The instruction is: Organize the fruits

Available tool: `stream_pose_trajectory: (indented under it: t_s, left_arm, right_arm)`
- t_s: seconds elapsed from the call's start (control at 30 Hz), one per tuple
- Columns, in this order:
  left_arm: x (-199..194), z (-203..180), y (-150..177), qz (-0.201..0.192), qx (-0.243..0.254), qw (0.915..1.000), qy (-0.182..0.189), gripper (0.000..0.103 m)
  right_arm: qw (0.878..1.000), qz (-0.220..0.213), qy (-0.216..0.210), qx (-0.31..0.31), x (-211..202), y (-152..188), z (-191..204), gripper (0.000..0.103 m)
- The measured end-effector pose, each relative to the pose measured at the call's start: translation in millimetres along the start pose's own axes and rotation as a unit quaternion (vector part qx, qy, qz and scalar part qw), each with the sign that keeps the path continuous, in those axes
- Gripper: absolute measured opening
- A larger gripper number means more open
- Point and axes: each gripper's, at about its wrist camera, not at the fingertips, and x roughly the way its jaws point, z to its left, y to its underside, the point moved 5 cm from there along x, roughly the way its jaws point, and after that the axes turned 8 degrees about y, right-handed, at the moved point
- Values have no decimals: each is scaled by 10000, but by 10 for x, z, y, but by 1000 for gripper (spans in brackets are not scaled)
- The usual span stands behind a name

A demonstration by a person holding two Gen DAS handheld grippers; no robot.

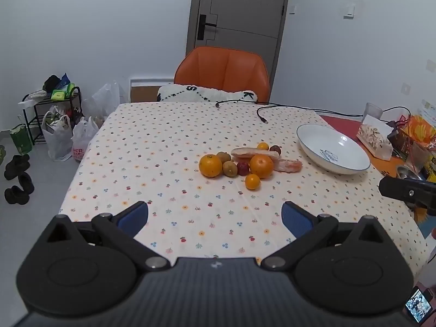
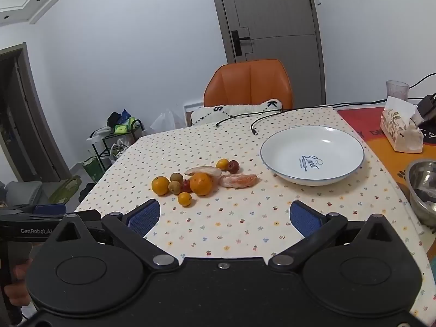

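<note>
A cluster of fruit lies mid-table: two large oranges (image 1: 210,165) (image 1: 261,165), a small orange (image 1: 252,181), another small orange (image 1: 263,146), two brown kiwis (image 1: 230,168), two dark red fruits (image 1: 242,168) and two peeled pomelo segments (image 1: 287,165). The same cluster shows in the right wrist view (image 2: 201,183). An empty white bowl (image 1: 354,163) (image 2: 338,174) stands to its right. My left gripper (image 1: 215,215) is open and empty, held short of the fruit. My right gripper (image 2: 224,214) is open and empty, near the small orange (image 2: 184,199).
A flowered tablecloth (image 1: 163,147) covers the table. An orange chair (image 1: 222,73) stands behind it. A black cable (image 1: 286,106), a tissue pack (image 1: 374,136), a plastic cup (image 1: 372,110) and a steel bowl (image 2: 422,185) lie at the right. Bags and a rack (image 1: 51,114) stand on the floor at the left.
</note>
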Motion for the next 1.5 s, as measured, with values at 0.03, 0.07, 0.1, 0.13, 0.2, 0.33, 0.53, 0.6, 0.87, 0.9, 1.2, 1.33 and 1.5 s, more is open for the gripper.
stream_pose_trajectory:
  t_s: [0.03,0.07,0.1,0.13,0.2,0.33,0.53,0.6,0.87,0.9,1.2,1.33,1.5]
  left_arm:
    - [-7,-3,-2,-8,9,10000,4,103]
    - [-17,-7,-4,-14,10,10000,5,103]
    - [-19,-27,12,0,-37,10000,31,103]
    - [-21,-41,33,34,-61,10000,59,103]
    - [-20,-56,60,102,-17,9999,104,103]
    - [-16,-76,41,149,-79,9998,95,103]
    - [-27,18,-20,239,-191,9995,100,103]
    - [-35,23,-33,231,-216,9994,114,103]
    - [-71,2,-45,169,-152,9997,101,103]
    - [-77,7,-49,160,-182,9996,113,103]
    - [-79,20,-45,239,-193,9995,51,103]
    - [-73,19,-47,236,-145,9996,-38,103]
    - [-84,18,-55,197,-185,9996,42,103]
  right_arm:
    - [10000,4,-10,-7,0,-4,2,103]
    - [10000,-3,-33,-16,-1,-9,5,103]
    - [10000,-17,-51,-26,-3,-15,6,103]
    - [10000,-30,-50,-47,-7,-21,5,103]
    - [9999,-51,23,-107,-38,26,55,103]
    - [10000,8,97,16,3,27,-16,103]
    - [9998,126,136,-39,2,48,-15,103]
    - [9998,142,147,-22,2,52,-22,103]
    - [9997,149,146,-85,-5,44,-17,103]
    - [9997,158,147,-72,-3,42,-20,103]
    - [9997,183,160,-59,-3,50,-36,103]
    - [9997,176,167,-57,-10,51,-41,103]
    - [9997,196,136,-30,-13,54,-45,103]
